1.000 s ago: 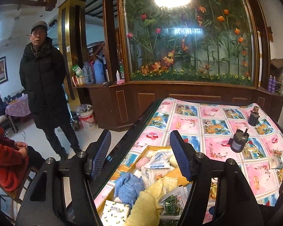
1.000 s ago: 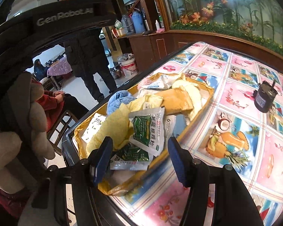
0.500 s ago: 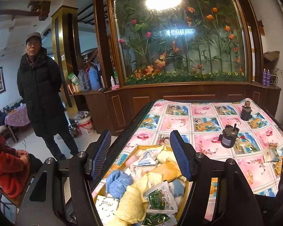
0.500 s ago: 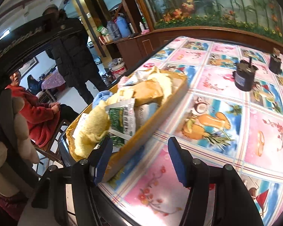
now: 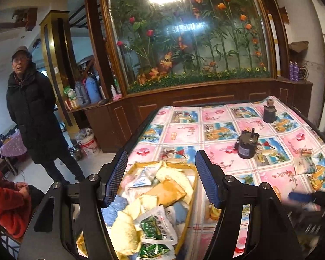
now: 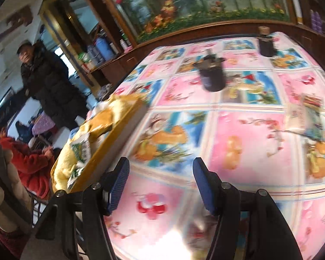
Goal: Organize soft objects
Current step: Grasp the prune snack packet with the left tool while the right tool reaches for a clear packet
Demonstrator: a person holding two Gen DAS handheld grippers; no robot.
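A yellow tray [image 5: 192, 191] at the table's left edge is piled with soft things: yellow cloths [image 5: 124, 230], a blue cloth [image 5: 111, 209], a tan pouch [image 5: 165, 192] and green-and-white sachets [image 5: 156, 227]. My left gripper [image 5: 160, 176] is open and empty, held above the tray. My right gripper [image 6: 160, 181] is open and empty, low over the bare tablecloth to the right of the tray [image 6: 117, 138]. A loose sachet [image 6: 303, 114] lies on the cloth at the right; it also shows in the left wrist view [image 5: 304, 165].
The table has a pink and blue patterned cloth [image 5: 216, 130]. Two dark cylindrical motors [image 5: 247, 145] [image 5: 269, 113] stand on it. A man in a black coat [image 5: 34, 117] stands left of the table, and a person in red [image 5: 4, 203] sits nearby. A wooden flower cabinet [image 5: 184, 43] is behind.
My right gripper has swung right, away from the tray, to over the bare tablecloth. My left gripper has risen and pulled back a little, staying over the tray. Both stay open.
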